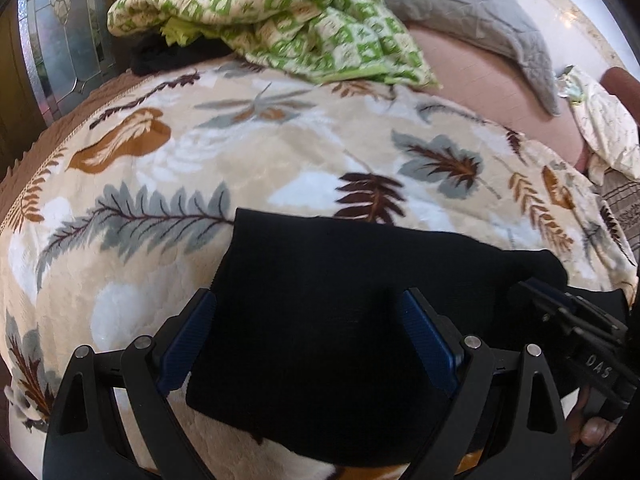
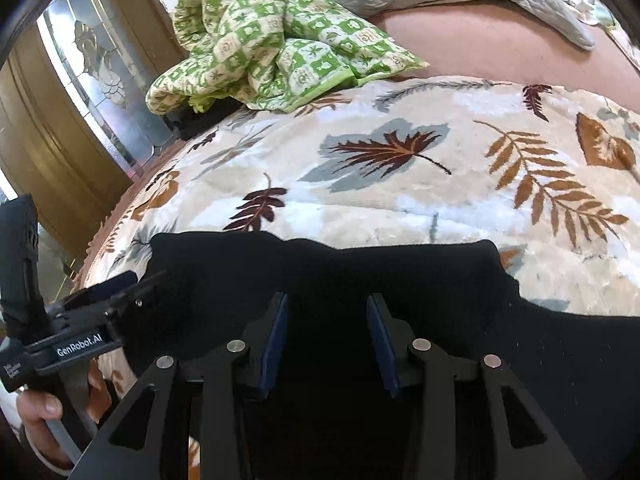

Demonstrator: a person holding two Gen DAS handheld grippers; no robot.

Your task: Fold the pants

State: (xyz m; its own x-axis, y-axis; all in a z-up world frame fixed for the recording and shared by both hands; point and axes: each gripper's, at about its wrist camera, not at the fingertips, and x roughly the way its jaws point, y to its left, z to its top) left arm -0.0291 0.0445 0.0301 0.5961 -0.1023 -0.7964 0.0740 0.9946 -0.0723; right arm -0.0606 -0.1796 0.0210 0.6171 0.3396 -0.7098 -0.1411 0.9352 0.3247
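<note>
Hovering both tongs over black pants [image 1: 320,320] lying flat on leaf-print blanket [image 1: 240,152] on the bed. Left tongs [image 1: 308,340] spread wide, right tongs [image 2: 326,340] parted, neither gripping. I'd pinch both layers at the edge, lift evenly.

Your pants [image 1: 332,300] lie on the leaf-print blanket [image 1: 248,152] at its near edge, right in front of you. Your left gripper [image 1: 308,344] hangs over their left end, your right gripper [image 2: 326,340] beside it to the right. Behind, at the blanket's far left, a checked quilt [image 1: 280,20] lies bunched, perhaps over another garment. A pillow [image 1: 472,12] lies behind it to the right.
</note>
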